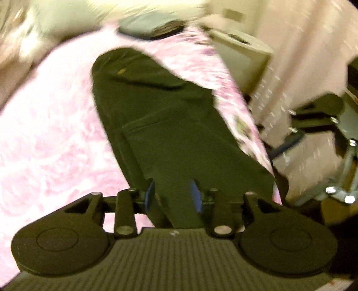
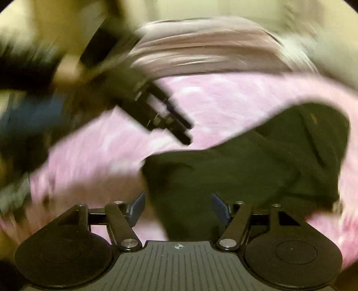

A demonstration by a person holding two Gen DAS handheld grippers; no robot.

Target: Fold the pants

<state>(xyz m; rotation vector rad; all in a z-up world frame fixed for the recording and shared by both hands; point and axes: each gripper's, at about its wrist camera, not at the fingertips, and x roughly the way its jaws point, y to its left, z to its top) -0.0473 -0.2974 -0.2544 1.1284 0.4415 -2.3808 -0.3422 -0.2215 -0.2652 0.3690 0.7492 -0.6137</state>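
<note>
Dark olive pants (image 1: 156,112) lie lengthwise on a pink fuzzy blanket (image 1: 56,134), with one layer folded over the other. My left gripper (image 1: 173,195) hovers over their near end. Its blue pads (image 1: 150,194) stand apart with dark cloth showing between them, not pinched. In the right wrist view the pants (image 2: 257,167) spread from the centre to the right. My right gripper (image 2: 179,208) stands open wide over their near edge and holds nothing. The left gripper (image 2: 186,132) shows blurred at upper left above the blanket (image 2: 223,100).
Pale pillows (image 1: 67,18) and a grey folded item (image 1: 152,26) lie at the bed's far end. Off the bed's right edge stand a white box (image 1: 241,56) and a chair base with metal castors (image 1: 344,192) on the beige floor. A striped cover (image 2: 201,51) lies beyond the blanket.
</note>
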